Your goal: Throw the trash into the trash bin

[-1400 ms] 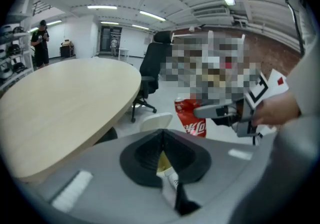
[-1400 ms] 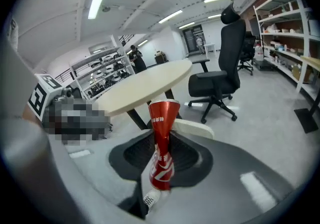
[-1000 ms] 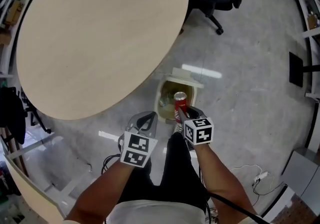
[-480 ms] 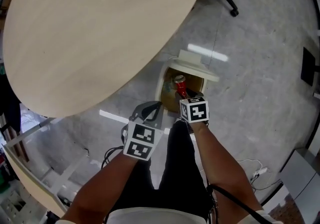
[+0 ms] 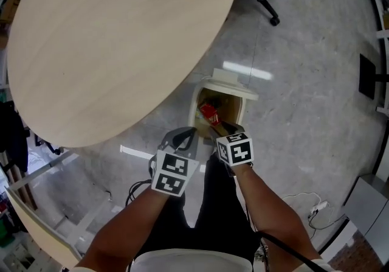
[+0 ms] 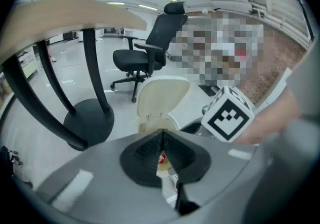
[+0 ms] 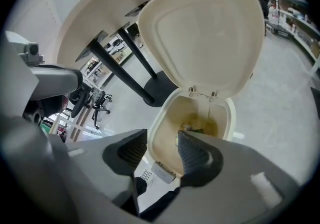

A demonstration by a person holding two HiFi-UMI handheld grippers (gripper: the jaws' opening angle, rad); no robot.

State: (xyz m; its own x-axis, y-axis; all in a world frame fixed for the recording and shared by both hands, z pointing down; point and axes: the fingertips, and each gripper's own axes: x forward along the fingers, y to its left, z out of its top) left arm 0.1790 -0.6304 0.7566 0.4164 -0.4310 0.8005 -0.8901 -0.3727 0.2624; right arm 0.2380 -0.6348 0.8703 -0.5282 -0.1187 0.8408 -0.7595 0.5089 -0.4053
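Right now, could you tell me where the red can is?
Near the head view's middle, the can is inside the open bin on the floor, beside the round table's edge.

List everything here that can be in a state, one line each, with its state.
trash bin: upright on the floor, with trash inside.
lid: swung up, fully open.
red can: tilted inside the bin, not held by any gripper.
left gripper: jaws together, nothing between them.
right gripper: jaws apart and just been opening, empty, above the bin's mouth.
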